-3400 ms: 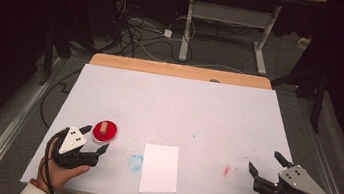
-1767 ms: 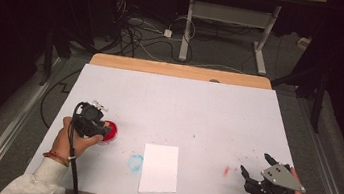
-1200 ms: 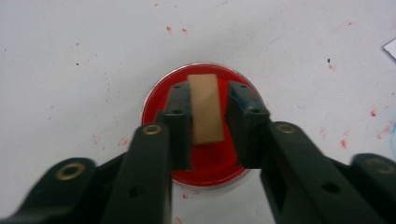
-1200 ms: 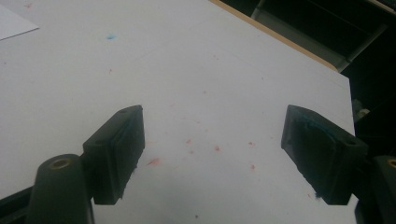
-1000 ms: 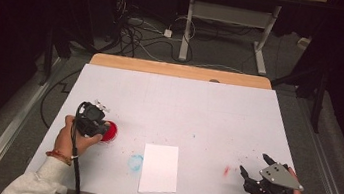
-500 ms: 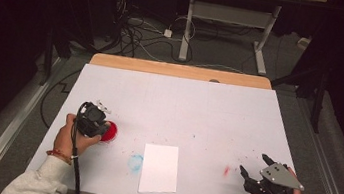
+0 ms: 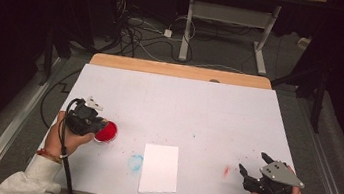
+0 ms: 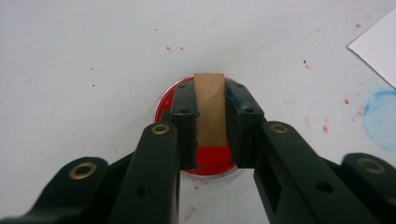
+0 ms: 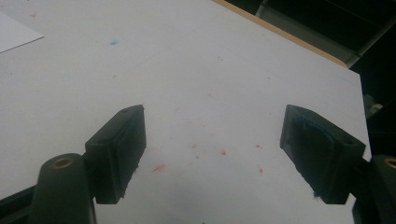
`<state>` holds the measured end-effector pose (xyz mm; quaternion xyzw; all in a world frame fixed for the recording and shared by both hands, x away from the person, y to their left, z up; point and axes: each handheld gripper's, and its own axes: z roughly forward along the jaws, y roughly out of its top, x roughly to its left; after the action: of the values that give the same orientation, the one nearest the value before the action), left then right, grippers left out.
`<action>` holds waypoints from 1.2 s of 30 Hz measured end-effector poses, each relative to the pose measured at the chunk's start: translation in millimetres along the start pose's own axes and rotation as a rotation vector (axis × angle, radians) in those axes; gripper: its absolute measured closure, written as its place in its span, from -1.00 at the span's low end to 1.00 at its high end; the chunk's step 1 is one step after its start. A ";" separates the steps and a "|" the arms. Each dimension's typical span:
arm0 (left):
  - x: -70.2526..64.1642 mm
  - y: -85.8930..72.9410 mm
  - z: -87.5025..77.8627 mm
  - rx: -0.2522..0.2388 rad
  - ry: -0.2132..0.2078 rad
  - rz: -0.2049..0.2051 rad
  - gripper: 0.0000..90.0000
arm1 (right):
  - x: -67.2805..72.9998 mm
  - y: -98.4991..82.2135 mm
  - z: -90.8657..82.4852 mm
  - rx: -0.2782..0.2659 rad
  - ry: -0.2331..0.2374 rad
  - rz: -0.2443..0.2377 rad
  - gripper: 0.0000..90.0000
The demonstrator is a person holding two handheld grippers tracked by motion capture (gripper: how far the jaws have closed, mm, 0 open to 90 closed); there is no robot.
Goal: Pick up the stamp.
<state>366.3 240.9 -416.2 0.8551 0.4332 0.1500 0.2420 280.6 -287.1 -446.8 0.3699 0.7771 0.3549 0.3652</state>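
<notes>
A small upright wooden block [image 8: 210, 105] stands in a round red dish [image 8: 210, 161] on the white table [image 7: 183, 108]. My left gripper [image 8: 211, 98] is shut on the block, its pads pressing both sides. From above, the left gripper [image 7: 90, 120] covers the block at the left edge of the red dish [image 7: 108, 132]. A white sheet of paper [image 7: 159, 168] lies near the front middle. Over the right front corner, my right gripper [image 7: 252, 162] is open, with nothing between its fingers [image 9: 123, 140] but bare table.
A blue smudge [image 7: 135, 162] lies left of the paper and a red smudge [image 7: 226, 171] near the right gripper. A wooden strip [image 7: 178, 70] runs along the table's far edge. Cables and desk legs lie on the dark floor beyond.
The left hand has moved from the front left corner onto the red dish and shut on the wooden block. The right gripper shifted slightly left early on, then stayed still.
</notes>
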 end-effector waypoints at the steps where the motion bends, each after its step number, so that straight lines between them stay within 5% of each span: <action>1: 0.4 0.1 -1.4 -0.008 0.000 -0.003 0.65 | 0.0 0.0 0.0 0.000 0.000 0.000 -0.49; 18: -5.8 -0.1 -5.9 -0.038 0.001 0.034 0.65 | -0.5 0.0 -0.5 -0.012 0.003 0.008 -0.50; 36: -8.6 -1.1 -3.1 0.003 -0.003 0.068 0.65 | 2.6 1.3 0.0 -0.015 0.011 -0.006 -0.51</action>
<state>359.1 235.3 -414.6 0.8700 0.4037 0.1562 0.2360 279.8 -284.3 -446.6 0.3628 0.7776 0.3613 0.3649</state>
